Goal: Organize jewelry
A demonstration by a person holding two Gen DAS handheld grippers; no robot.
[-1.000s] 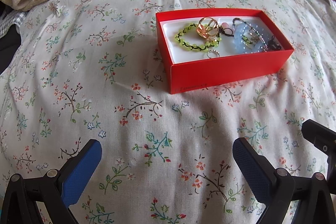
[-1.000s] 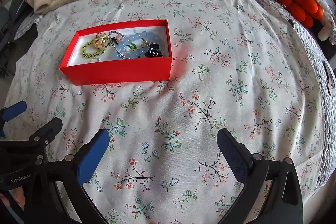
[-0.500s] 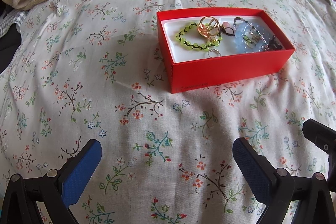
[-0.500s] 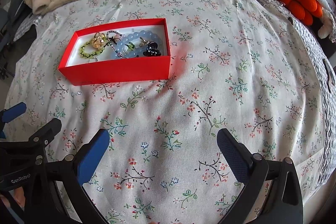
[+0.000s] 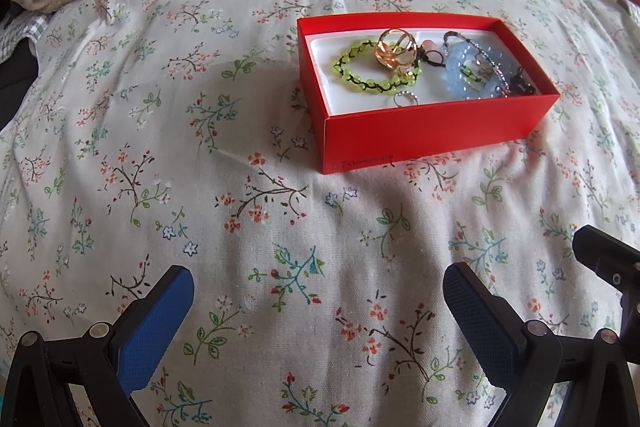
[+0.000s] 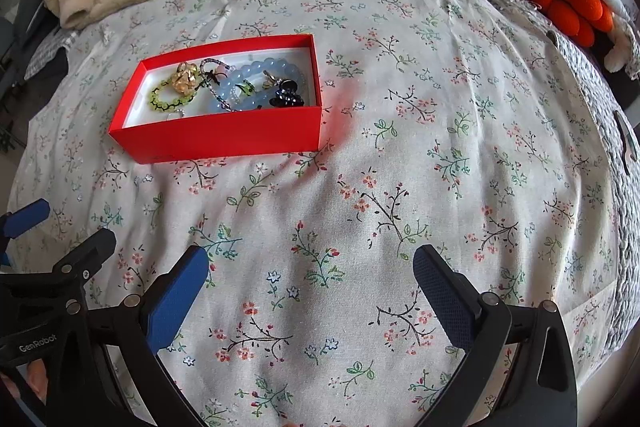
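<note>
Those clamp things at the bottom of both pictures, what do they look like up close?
Both are alike: a black plastic frame with silver rivets, splitting into two angled arms tipped with blue textured pads. The left gripper shows its pads plainly. The right gripper looks the same. The black frame beside it, with a blue tip, bears the white word GenRobot. No cables or sleeves show.

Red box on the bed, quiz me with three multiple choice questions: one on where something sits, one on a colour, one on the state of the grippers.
1. Where in the red box does the green bead bracelet lie?
A. toward its left end
B. toward its right end
C. outside it

2. What colour is the box's inside?
A. black
B. white
C. red

3. How do the left gripper and right gripper stand?
A. both shut on jewelry
B. one open, one shut
C. both open and empty

Answers: 1 A, it sits left of the pale blue bead bracelet. 2 B, the lining shows white. 3 C, only the floral bedspread shows between each pair of blue pads.
</note>
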